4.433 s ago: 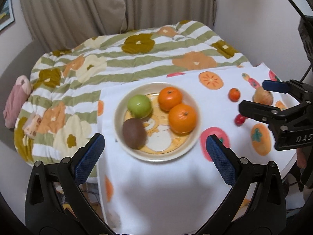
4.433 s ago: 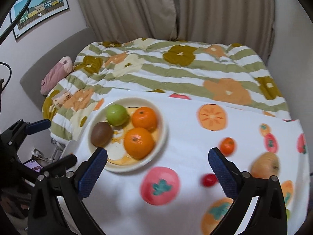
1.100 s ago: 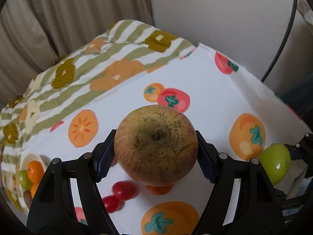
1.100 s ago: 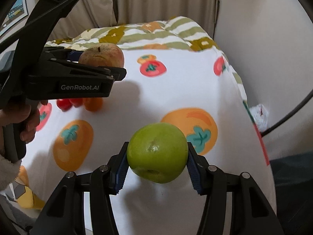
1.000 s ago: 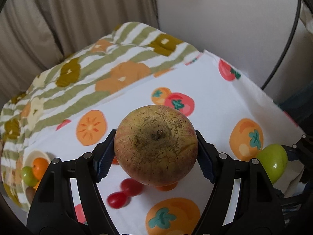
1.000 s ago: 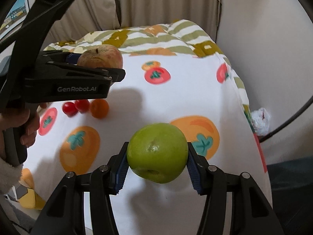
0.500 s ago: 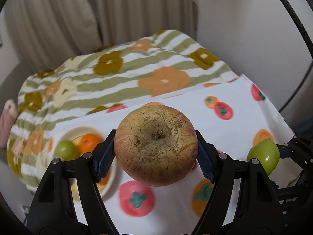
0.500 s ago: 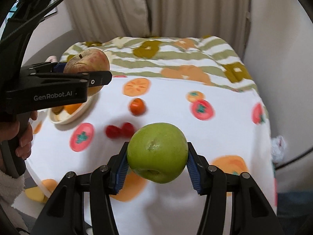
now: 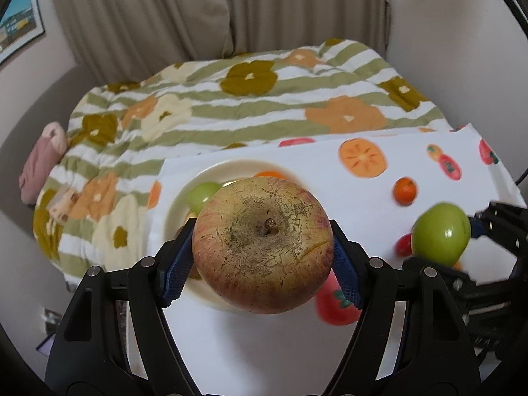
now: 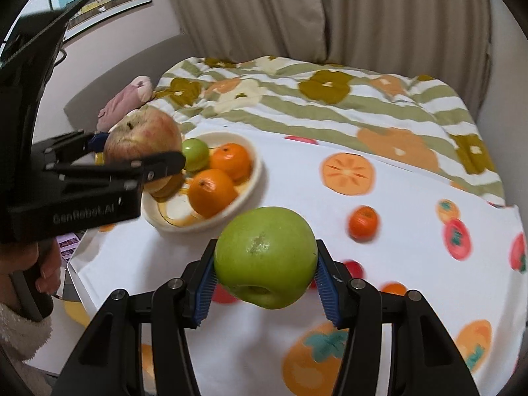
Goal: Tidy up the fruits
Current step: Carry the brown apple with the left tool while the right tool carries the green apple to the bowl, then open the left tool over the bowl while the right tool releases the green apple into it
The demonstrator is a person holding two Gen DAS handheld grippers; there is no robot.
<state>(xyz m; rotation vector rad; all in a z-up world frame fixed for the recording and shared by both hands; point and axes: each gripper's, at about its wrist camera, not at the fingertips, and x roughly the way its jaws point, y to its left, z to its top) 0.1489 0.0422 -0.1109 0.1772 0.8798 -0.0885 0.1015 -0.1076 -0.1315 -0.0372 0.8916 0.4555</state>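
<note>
My left gripper (image 9: 262, 257) is shut on a large reddish-yellow apple (image 9: 262, 250) and holds it above the cream plate (image 9: 211, 171); the apple also shows in the right wrist view (image 10: 142, 135). The plate (image 10: 250, 181) holds a small green fruit (image 10: 195, 153) and two oranges (image 10: 211, 191). My right gripper (image 10: 265, 272) is shut on a green apple (image 10: 265, 255), held above the cloth to the right of the plate; it also shows in the left wrist view (image 9: 440, 232).
A small orange fruit (image 10: 363, 222) and red cherry tomatoes (image 10: 353, 269) lie on the white fruit-print cloth (image 10: 412, 198). A striped floral quilt (image 9: 264, 109) lies behind. The table's left edge is near the plate.
Both grippers have swung left with their apples, from the table's right end towards the plate. The left apple now hangs over the plate.
</note>
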